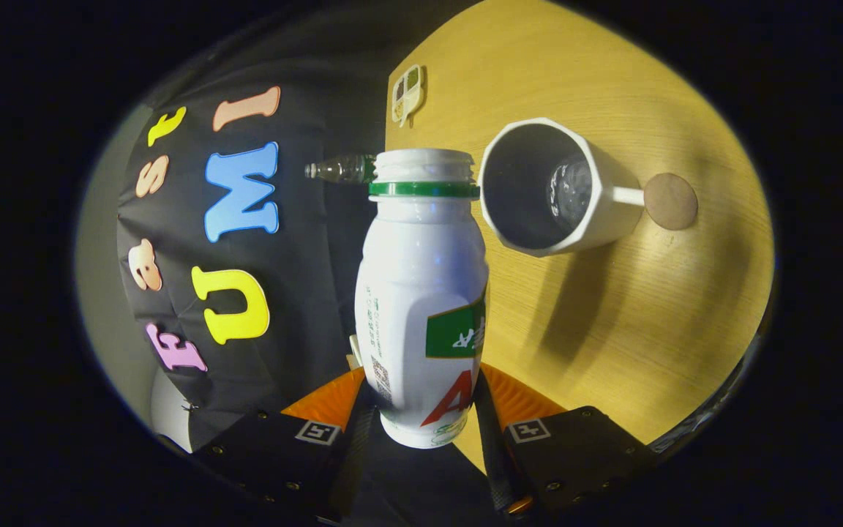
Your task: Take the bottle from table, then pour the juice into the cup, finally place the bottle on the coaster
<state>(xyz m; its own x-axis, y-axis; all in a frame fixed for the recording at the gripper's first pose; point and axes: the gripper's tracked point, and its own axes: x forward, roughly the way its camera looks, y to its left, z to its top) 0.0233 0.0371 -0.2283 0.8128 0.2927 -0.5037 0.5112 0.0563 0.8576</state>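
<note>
My gripper (425, 399) is shut on the lower body of a white plastic bottle (421, 293) with a green neck ring and no cap. I am rolled onto my side, so the bottle lies roughly level with the wooden table (634, 329). Its open mouth (425, 157) sits just beside the rim of the white angular cup (560, 187). The cup stands on the table, and something shiny glints at its bottom. A round brown coaster (670, 201) lies flat just past the cup's handle.
A small clear bottle (337, 170) pokes out behind the white bottle's neck, against the booth's cloth wall. A small pale tag (407, 94) sits near the table's edge. Bare wood lies around the cup and the coaster.
</note>
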